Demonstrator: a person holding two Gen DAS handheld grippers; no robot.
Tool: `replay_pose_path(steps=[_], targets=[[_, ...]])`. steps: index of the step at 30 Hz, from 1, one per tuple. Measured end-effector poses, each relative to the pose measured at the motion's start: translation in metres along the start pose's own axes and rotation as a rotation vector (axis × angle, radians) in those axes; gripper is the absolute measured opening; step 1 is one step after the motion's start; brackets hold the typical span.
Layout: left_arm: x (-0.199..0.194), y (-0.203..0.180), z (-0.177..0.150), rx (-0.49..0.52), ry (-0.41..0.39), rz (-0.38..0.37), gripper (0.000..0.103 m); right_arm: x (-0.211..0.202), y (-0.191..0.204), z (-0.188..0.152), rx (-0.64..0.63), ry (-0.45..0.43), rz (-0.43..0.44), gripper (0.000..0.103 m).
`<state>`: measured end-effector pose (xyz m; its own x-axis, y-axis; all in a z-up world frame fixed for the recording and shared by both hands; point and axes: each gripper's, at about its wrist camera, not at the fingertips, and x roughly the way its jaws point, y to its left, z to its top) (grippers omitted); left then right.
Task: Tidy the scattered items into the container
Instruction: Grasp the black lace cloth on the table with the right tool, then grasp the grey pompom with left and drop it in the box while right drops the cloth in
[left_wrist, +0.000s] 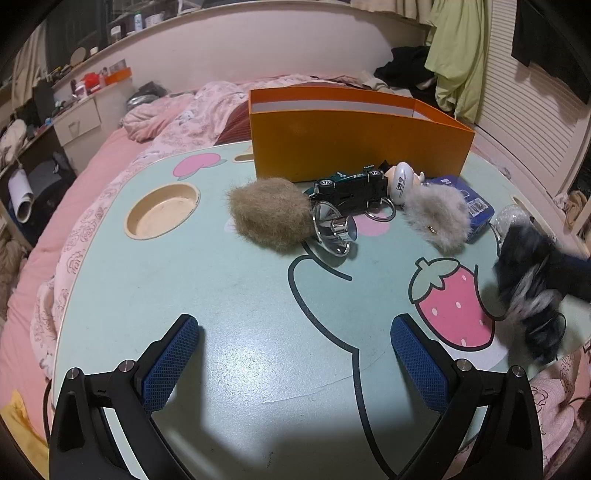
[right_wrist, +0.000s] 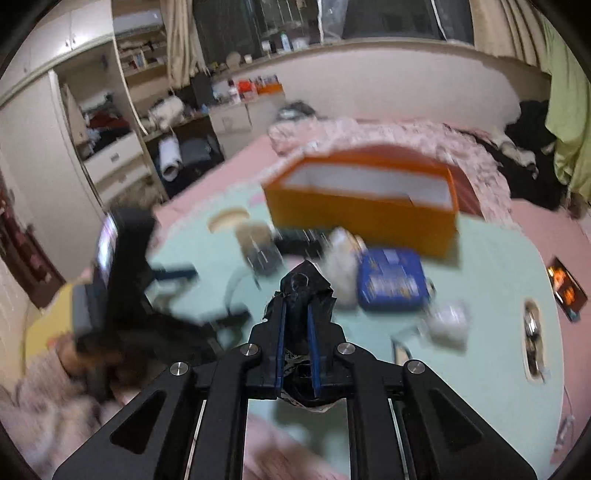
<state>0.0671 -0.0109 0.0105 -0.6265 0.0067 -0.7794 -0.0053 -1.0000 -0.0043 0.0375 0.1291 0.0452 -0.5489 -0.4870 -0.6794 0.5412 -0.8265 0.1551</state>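
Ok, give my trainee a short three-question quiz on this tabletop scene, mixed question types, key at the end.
1. True or false: the right gripper is shut on a crumpled black item.
2. Which lies nearest the round recess in the table? A) brown fur ball B) blue tin C) grey fur piece
3. Fill in: the left gripper is ____ and holds nothing.

Key: 1 true; 2 A; 3 open. The orange box stands behind the clutter.

Fuzzy fur pompom (left_wrist: 269, 214); matt cardboard box (left_wrist: 354, 144); glossy metal rings (left_wrist: 380, 212).
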Motion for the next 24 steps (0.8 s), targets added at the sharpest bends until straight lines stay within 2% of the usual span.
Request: replay_pose_path(steps=[1, 2, 3, 4, 5, 10, 14, 16, 17, 18, 19, 20, 24], targets=[[0.0, 0.0, 0.0, 0.0, 0.0, 0.0, 0.103, 0.005, -0.004, -0.007, 0.011, 0.018, -0.019, 0.021], [0.0, 0.0, 0.0, 0.0, 0.0, 0.0, 0.103, 0.01, -0.009, -0.014, 0.031, 0.034, -0.03, 0.034], [0.0, 0.0, 0.0, 0.0, -0.001, 0.0, 0.103, 0.016, -0.015, -0.019, 0.061, 0.042, -0.033, 0.043], [0.0, 0.0, 0.0, 0.0, 0.0, 0.0, 0.103, 0.019, -0.019, -0.023, 0.09, 0.035, -0.031, 0.062], [-0.001, 0.0, 0.0, 0.0, -0.001, -0.001, 0.103, 0.019, -0.024, -0.026, 0.112, 0.027, -0.027, 0.07], [-0.001, 0.0, 0.0, 0.0, -0.001, -0.001, 0.103, 0.026, -0.028, -0.026, 0.134, 0.05, 0.002, 0.075], [-0.003, 0.002, 0.0, -0.013, -0.012, -0.019, 0.103, 0.032, -0.014, -0.019, 0.05, 0.046, -0.041, 0.076], [-0.008, 0.008, 0.0, -0.053, -0.036, -0.064, 0.103, 0.037, -0.003, -0.018, -0.021, 0.051, -0.053, 0.076], [-0.011, 0.013, 0.001, -0.074, -0.049, -0.083, 0.101, 0.043, 0.001, -0.018, -0.053, 0.074, -0.06, 0.076], [-0.015, 0.017, 0.001, -0.096, -0.064, -0.089, 0.095, 0.05, 0.002, -0.02, -0.07, 0.103, -0.078, 0.074], [-0.019, 0.022, 0.003, -0.113, -0.077, -0.082, 0.091, 0.051, 0.005, -0.021, -0.094, 0.095, -0.106, 0.058], [-0.021, 0.026, 0.006, -0.126, -0.086, -0.079, 0.085, 0.049, 0.007, -0.023, -0.108, 0.079, -0.099, 0.039], [-0.023, 0.041, 0.033, -0.157, -0.105, -0.084, 0.079, 0.045, 0.001, -0.03, -0.092, 0.054, -0.09, 0.037]])
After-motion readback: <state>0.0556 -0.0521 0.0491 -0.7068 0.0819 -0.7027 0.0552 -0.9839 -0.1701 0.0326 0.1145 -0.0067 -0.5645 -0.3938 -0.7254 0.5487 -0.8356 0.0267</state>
